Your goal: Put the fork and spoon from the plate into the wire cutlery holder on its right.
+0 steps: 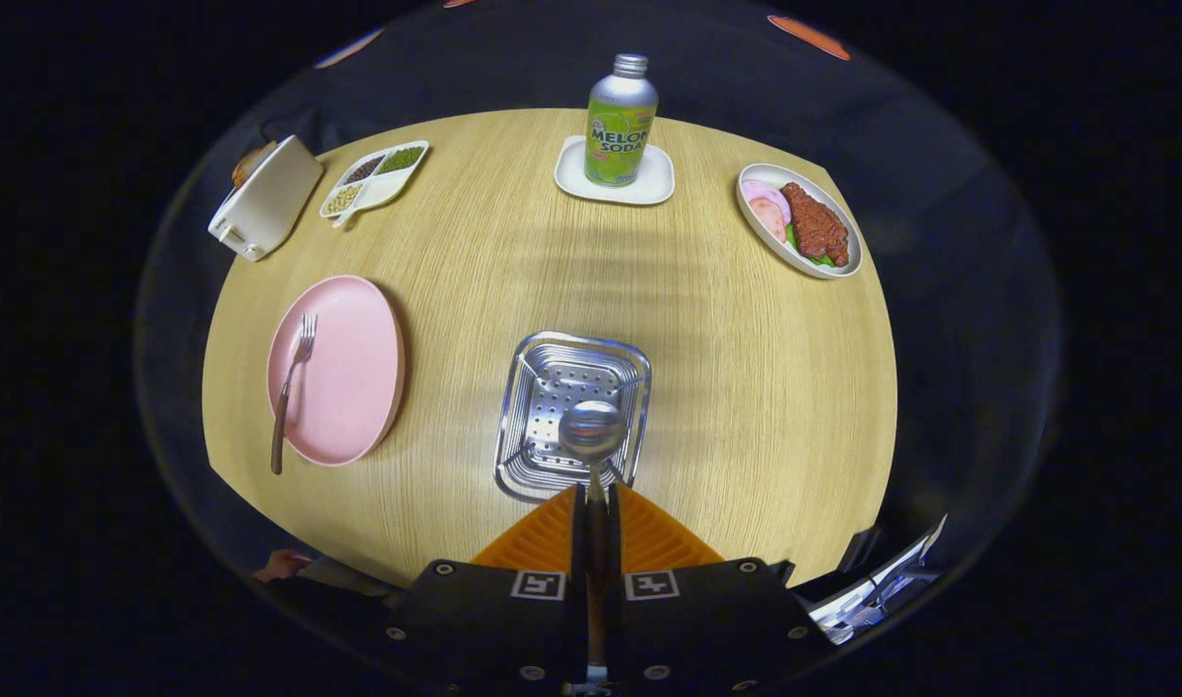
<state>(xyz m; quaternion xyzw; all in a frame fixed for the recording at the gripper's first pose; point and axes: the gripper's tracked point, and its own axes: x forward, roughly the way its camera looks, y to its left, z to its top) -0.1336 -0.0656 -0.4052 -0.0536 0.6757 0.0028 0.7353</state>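
My gripper [595, 496] is shut on the spoon [592, 431], whose dark handle runs back between the two orange fingers [540, 537]. The spoon's shiny bowl points forward and hangs over the metal cutlery holder [528, 387], a square perforated basket seen from above, just ahead of the fingers. To the left of the holder lies the pink plate [353, 373]. The fork [290, 387] rests along the plate's left side, tines pointing away, its brown handle sticking out over the near rim.
A round wooden table [745, 387] carries a soda bottle [621, 121] on a white coaster [653, 184] at the far middle, a dish of food [799, 223] far right, a divided snack tray [373, 179] and a white toaster [266, 198] far left.
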